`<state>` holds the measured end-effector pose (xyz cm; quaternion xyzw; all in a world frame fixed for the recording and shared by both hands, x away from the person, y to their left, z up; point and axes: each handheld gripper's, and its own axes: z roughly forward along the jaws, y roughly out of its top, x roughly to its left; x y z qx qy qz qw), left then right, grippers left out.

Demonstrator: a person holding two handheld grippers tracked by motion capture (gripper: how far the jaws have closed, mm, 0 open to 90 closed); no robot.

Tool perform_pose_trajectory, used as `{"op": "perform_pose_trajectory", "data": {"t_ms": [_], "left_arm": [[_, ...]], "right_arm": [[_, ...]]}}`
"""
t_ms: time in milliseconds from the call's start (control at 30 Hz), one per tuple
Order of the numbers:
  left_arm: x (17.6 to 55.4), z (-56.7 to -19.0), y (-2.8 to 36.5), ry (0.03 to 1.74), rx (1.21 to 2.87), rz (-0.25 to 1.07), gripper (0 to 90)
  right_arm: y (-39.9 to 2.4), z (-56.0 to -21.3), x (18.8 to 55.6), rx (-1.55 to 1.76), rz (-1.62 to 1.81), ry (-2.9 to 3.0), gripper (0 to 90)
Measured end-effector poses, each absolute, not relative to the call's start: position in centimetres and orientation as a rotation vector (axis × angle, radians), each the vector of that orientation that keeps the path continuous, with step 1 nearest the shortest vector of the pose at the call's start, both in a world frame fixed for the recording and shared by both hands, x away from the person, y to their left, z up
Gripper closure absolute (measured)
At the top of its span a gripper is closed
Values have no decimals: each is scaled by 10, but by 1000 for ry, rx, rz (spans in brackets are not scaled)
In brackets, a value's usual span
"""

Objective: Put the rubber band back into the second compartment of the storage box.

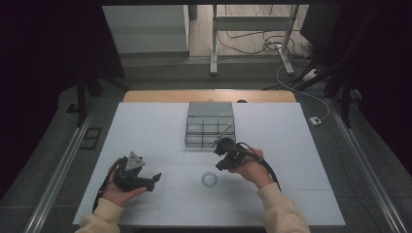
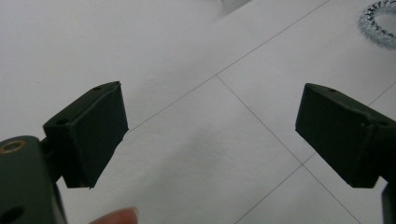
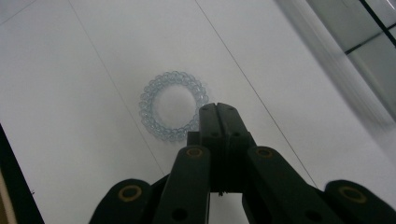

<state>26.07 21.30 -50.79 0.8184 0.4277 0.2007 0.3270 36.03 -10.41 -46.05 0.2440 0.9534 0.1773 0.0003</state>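
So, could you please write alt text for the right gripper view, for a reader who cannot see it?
The right gripper rises from the bottom of the picture with its two black jaws shut together, their tips at the edge of a clear coiled hair tie lying flat on the white table. Part of a grey compartment box shows at the upper right.

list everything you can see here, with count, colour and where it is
coiled hair tie: 1, clear pale blue, flat on the white table, between the two tools, touching neither
drawer box: 1, grey with clear drawer fronts, middle of the table toward its far edge
table: 1, white top with thin seam lines, a wooden strip along the far edge
metal stand legs: grey, on the floor beyond the table
cables: several, black and white, on the floor far right
left tool: 1, black, jaws wide apart, near left of the table
right tool: 1, black, jaws closed together, empty, beside the drawer box
hands: 2, cream sleeves, bottom edge
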Motion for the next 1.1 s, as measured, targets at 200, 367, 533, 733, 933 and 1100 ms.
{"op": "perform_pose_trajectory", "data": {"t_ms": [200, 367, 533, 733, 933, 1100], "left_arm": [[260, -508, 213, 1121, 2144, 527, 98], [260, -508, 213, 1120, 2145, 527, 98], [260, -508, 213, 1119, 2145, 526, 98], [260, -508, 212, 1117, 2145, 526, 98], [260, -508, 211, 1113, 2153, 530, 98], [260, -508, 211, 1112, 2155, 526, 98]], "right_arm": [[-105, -460, 360, 768, 561, 2989, 890], [-106, -457, 359, 767, 569, 2982, 889], [-106, -456, 359, 769, 569, 2981, 889], [-106, -457, 359, 759, 571, 2978, 821], [-103, -458, 357, 733, 579, 2982, 605], [-100, -458, 354, 752, 606, 2961, 449]]}}
